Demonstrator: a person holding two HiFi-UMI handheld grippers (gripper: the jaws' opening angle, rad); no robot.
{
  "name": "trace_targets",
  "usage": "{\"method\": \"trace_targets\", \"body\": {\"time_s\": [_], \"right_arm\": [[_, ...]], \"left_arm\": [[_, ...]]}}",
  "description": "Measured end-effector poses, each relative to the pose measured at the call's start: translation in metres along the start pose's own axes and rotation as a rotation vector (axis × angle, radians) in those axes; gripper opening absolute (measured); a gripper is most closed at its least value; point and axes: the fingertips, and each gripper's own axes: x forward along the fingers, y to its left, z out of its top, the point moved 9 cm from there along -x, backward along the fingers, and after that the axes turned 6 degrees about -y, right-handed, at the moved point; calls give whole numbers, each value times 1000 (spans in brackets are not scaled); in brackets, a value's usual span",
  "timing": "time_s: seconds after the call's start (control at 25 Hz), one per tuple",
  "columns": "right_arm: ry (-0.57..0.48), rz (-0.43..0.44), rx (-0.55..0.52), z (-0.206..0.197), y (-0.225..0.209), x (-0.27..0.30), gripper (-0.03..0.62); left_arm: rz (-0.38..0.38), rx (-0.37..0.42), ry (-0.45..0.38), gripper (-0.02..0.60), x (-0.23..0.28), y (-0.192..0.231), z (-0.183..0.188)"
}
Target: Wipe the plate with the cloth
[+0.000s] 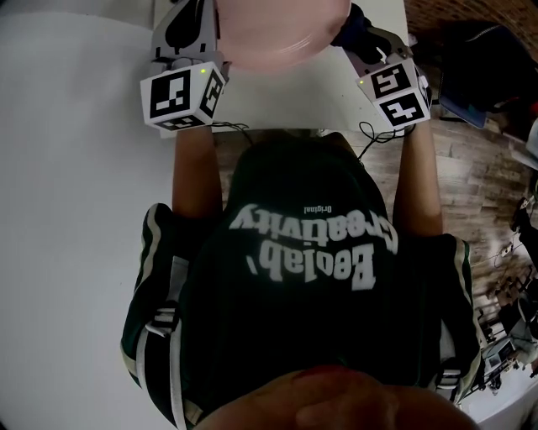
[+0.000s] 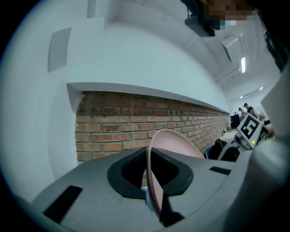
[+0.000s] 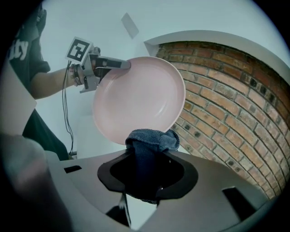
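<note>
A pink plate [image 1: 282,34] is held up on edge above the white table. My left gripper [image 1: 200,18] is shut on its rim; in the left gripper view the rim [image 2: 153,181] runs between the two jaws [image 2: 151,174]. In the right gripper view the plate's hollow face [image 3: 140,99] is turned toward the camera, with the left gripper [image 3: 111,63] clamped on its upper left edge. My right gripper [image 3: 147,174] is shut on a bunched dark blue cloth [image 3: 152,140]. The cloth's top lies at the plate's lower rim; whether they touch is unclear. In the head view the right gripper [image 1: 361,38] sits by the plate's right edge.
The white table [image 1: 76,168] spreads left and ahead, its near edge by my body. A brick wall [image 3: 226,104] stands behind the plate. Wooden floor [image 1: 479,176] with bags and clutter lies to the right. Cables hang from both grippers.
</note>
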Motion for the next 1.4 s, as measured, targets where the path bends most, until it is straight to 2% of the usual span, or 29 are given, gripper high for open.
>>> {"method": "trace_targets", "body": {"time_s": [0.12, 0.4, 1.08, 1.24, 1.4], "right_arm": [[11, 30, 7, 3, -4, -2, 121], [13, 101, 31, -10, 24, 11, 121], [-21, 265, 61, 11, 86, 35, 120], [-81, 335, 94, 25, 104, 40, 120], [-147, 390, 77, 41, 113, 42, 118]], "left_arm": [[-6, -5, 7, 21, 16, -3, 12], [1, -40, -8, 21, 12, 0, 1], [31, -133, -44, 28, 7, 21, -8], [37, -145, -48, 26, 7, 26, -10], [22, -202, -47, 18, 17, 19, -16]]}}
